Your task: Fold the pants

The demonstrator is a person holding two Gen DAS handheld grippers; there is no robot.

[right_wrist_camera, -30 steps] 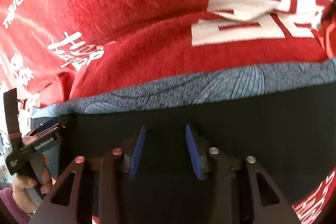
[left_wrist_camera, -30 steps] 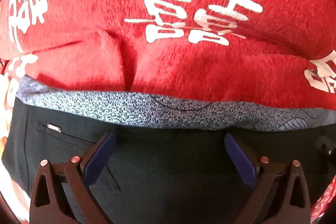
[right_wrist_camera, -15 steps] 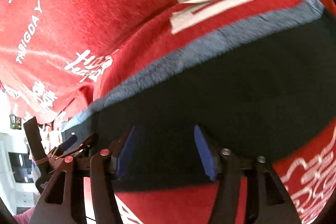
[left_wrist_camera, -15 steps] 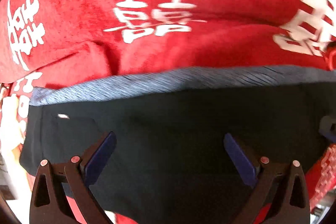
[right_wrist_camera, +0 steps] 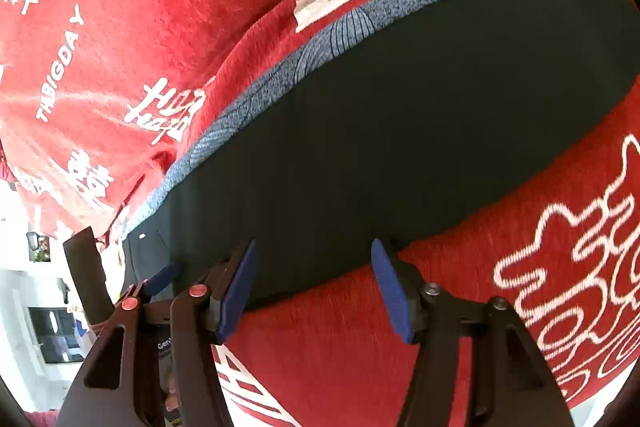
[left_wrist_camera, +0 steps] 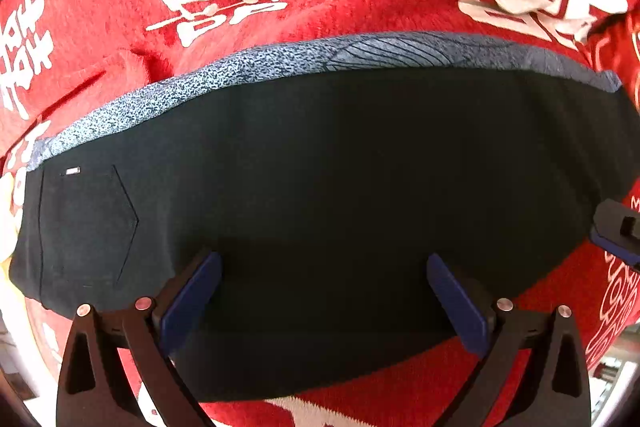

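Both tongs, left tongs [left_wrist_camera: 324, 301] and right tongs [right_wrist_camera: 314, 285], stood wide and empty over the black pants [left_wrist_camera: 340, 187], folded lengthwise just ahead on the red blanket [left_wrist_camera: 360, 15]; the crosswise folds seemingly remained

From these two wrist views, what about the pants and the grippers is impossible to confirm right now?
- Pants, left wrist view: near edge hidden behind the left gripper; contact unclear.
- Left wrist view: right gripper cut off by the frame edge.
- Both views: layers under the pants hidden; only a blue patterned strip shows.
- Pocket label, right wrist view: too small to read.
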